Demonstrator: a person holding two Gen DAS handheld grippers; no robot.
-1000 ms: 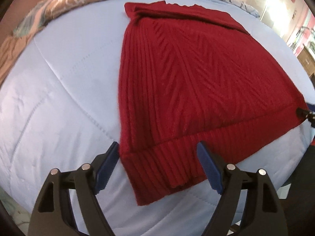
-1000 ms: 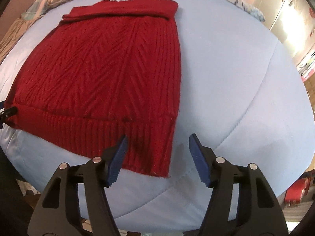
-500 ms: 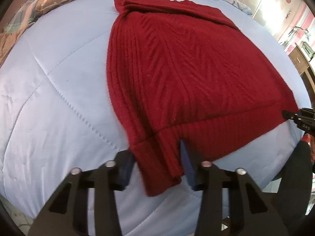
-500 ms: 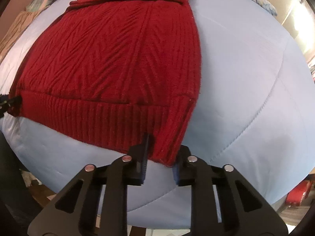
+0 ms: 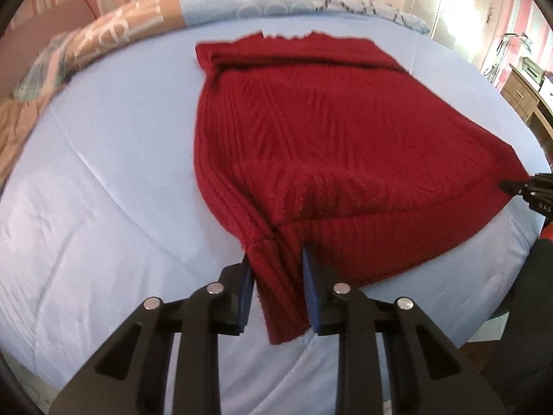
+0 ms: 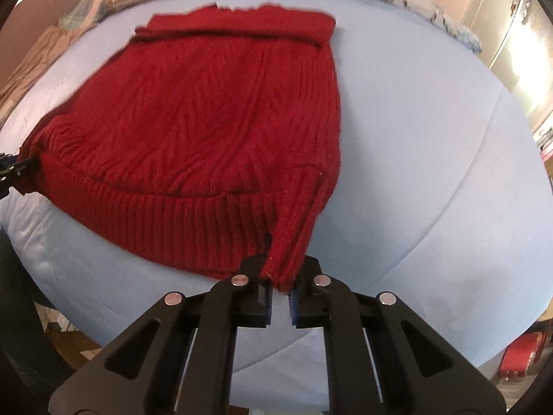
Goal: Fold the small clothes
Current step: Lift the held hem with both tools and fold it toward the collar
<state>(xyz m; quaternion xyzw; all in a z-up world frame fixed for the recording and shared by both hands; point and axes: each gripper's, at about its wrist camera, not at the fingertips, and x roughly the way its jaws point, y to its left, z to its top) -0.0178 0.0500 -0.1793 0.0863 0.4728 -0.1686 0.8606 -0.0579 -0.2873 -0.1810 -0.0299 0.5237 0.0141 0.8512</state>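
Note:
A red ribbed knit sweater lies flat on a light-blue quilt, hem nearest me. My left gripper is closing its jaws on the hem's left corner, which is bunched between the blue pads and lifted off the quilt. My right gripper is shut on the hem's right corner of the same sweater, also raised a little. Each gripper's tip shows at the other view's edge: the right gripper and the left gripper. The far end of the sweater is folded over.
A patterned blanket runs along the far side of the bed. Wooden furniture stands at the right, and a pale wardrobe beyond the bed. Bare quilt stretches to the right of the sweater. A red object sits on the floor.
Both grippers went from wide open to closed on the two hem corners. The corners have bunched and risen off the quilt, and both views have pulled upward.

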